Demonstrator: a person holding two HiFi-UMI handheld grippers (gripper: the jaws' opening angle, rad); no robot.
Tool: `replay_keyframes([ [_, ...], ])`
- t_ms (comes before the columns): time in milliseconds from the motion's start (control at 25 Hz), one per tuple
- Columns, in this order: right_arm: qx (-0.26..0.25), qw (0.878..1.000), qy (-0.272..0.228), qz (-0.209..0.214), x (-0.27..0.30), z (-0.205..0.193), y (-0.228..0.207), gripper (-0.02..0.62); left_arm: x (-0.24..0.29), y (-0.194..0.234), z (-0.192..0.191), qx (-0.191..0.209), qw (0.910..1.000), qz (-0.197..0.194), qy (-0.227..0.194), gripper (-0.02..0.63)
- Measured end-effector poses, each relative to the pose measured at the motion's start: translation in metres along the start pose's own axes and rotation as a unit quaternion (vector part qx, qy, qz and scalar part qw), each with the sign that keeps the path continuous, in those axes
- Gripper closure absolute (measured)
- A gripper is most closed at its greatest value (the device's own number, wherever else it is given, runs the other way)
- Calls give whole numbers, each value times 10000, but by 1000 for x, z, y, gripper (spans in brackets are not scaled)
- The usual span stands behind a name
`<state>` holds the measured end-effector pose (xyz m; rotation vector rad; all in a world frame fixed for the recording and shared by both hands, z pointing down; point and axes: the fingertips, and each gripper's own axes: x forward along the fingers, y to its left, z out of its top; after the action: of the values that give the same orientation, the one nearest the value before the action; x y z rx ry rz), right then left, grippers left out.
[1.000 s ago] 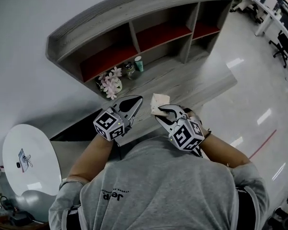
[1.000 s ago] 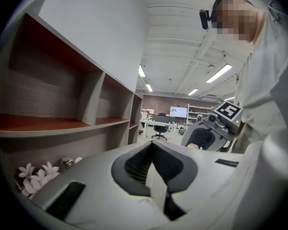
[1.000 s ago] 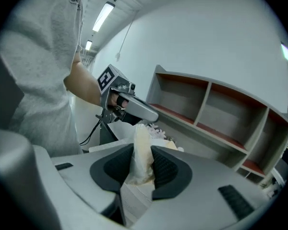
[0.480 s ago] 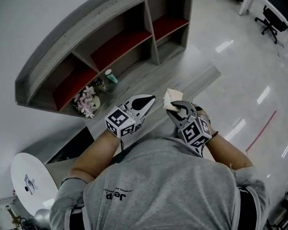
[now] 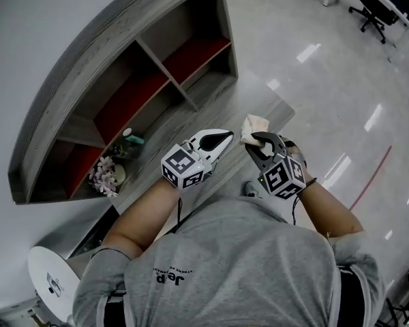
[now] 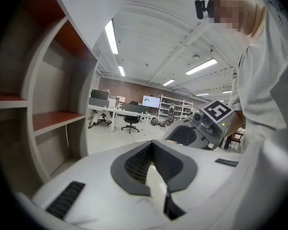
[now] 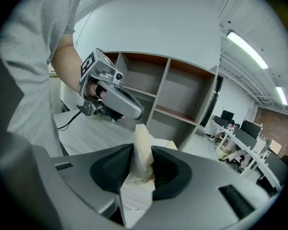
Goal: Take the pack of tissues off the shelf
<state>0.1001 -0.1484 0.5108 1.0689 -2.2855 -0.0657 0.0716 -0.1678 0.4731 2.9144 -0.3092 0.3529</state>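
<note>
The pack of tissues [image 5: 253, 126], pale and crumpled, is pinched in my right gripper [image 5: 258, 139] above the right end of the grey wooden desk [image 5: 215, 104], off the shelf unit [image 5: 116, 80]. In the right gripper view the pack [image 7: 143, 150] stands up between the dark pads, and the right gripper [image 7: 141, 152] is shut on it. My left gripper [image 5: 226, 137] hovers just left of it, shut with nothing between its fingers. In the left gripper view its jaws [image 6: 152, 150] meet at the tip, and the right gripper [image 6: 194, 134] shows beyond them.
The shelf's red-floored compartments look bare. A bunch of pink flowers [image 5: 103, 176] and a green-capped bottle [image 5: 131, 139] stand on the desk at its left end. A round white table [image 5: 51, 281] is at lower left. Glossy floor and an office chair [image 5: 368, 9] lie to the right.
Both grippers have travelled together to the right along the desk, away from the flowers, with the tissue pack still in the right one. The shelf has slid left in view.
</note>
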Motion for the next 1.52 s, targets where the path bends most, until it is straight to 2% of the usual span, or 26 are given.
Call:
replay_keyframes([
  [280, -11, 9994, 88, -348, 15, -30, -84, 465, 71, 36, 1, -93, 9997, -57, 205, 595],
  [520, -116, 9985, 179, -504, 25, -45, -137, 466, 117, 63, 12, -222, 9996, -64, 169, 595],
  [960, -379, 9970, 37, -668, 30, -37, -188, 465, 158, 97, 38, -142, 9999, -14, 33, 595],
  [1240, -369, 9972, 121, -635, 58, -65, -193, 465, 174, 114, -2, -342, 9991, 89, 246, 595],
  [1520, -229, 9981, 362, -440, 99, -118, -179, 465, 186, 134, -64, -823, 9953, 273, 431, 595],
])
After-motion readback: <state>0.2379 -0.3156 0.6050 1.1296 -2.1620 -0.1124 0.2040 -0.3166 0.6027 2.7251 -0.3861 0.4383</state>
